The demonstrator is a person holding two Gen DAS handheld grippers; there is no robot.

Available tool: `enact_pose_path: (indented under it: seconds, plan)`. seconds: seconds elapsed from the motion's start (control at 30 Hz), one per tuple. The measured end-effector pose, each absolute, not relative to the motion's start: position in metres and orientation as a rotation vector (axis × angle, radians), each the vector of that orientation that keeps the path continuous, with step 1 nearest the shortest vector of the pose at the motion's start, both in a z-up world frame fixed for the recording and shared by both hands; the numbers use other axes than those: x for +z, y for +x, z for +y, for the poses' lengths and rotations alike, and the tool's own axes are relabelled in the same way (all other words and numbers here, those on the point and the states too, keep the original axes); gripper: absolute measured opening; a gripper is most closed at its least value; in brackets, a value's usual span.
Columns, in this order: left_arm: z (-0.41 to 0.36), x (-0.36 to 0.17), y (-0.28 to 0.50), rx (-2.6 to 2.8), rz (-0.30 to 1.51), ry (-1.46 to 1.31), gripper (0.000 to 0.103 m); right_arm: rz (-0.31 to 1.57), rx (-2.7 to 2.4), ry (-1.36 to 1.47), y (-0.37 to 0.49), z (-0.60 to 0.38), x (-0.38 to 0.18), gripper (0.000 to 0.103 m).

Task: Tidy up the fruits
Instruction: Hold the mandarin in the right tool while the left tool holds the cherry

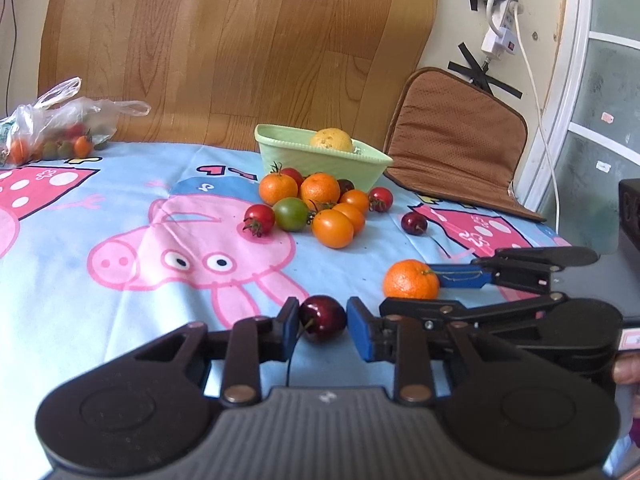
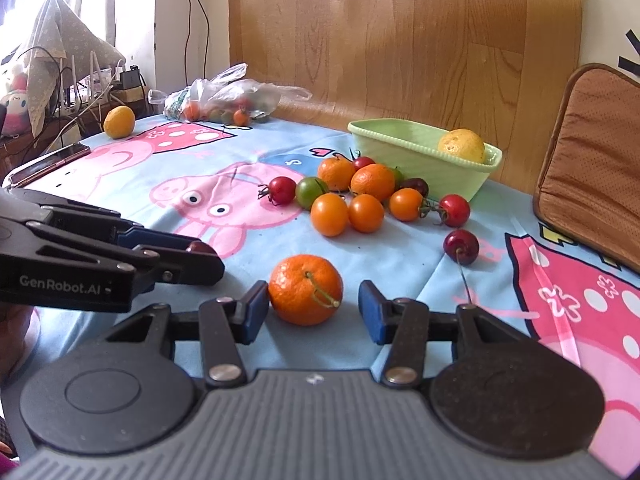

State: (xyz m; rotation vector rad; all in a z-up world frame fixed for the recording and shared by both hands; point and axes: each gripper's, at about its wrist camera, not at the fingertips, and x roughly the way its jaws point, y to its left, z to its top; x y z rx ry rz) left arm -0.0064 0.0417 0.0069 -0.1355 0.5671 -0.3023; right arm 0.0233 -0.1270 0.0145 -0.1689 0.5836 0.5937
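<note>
A dark red cherry [image 1: 322, 318] sits between the blue pads of my left gripper [image 1: 322, 326], which is shut on it just above the cartoon-pig cloth. From the right wrist view the same gripper [image 2: 204, 254] comes in from the left with the cherry [image 2: 197, 246] at its tips. A mandarin [image 2: 306, 290] lies on the cloth between the jaws of my right gripper [image 2: 314, 314]. That gripper is open: its left pad touches the peel and a gap shows at the right pad. A green bowl [image 2: 404, 142] holding a yellow fruit [image 2: 462, 145] stands at the back.
Mandarins and red, orange and green cherry tomatoes [image 2: 352, 196] are heaped in front of the bowl. A loose cherry [image 2: 461, 246] lies to their right. A plastic bag of tomatoes [image 2: 224, 100], a yellow fruit [image 2: 119, 121] and a phone [image 2: 48, 164] are far left. A brown cushion [image 2: 592, 152] stands at the right.
</note>
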Motion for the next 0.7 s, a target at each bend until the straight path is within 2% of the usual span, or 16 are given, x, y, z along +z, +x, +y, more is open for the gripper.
enact_pose_path:
  seconds: [0.03,0.7]
  plan:
    - [0.042,0.007,-0.007,-0.303,0.563,-0.137,0.027,0.59,0.6,-0.165,0.023,-0.125,0.014,0.042]
    - [0.042,0.007,-0.005,-0.324,0.582,-0.14,0.027,0.592,0.51,-0.132,0.017,-0.131,0.013,0.041]
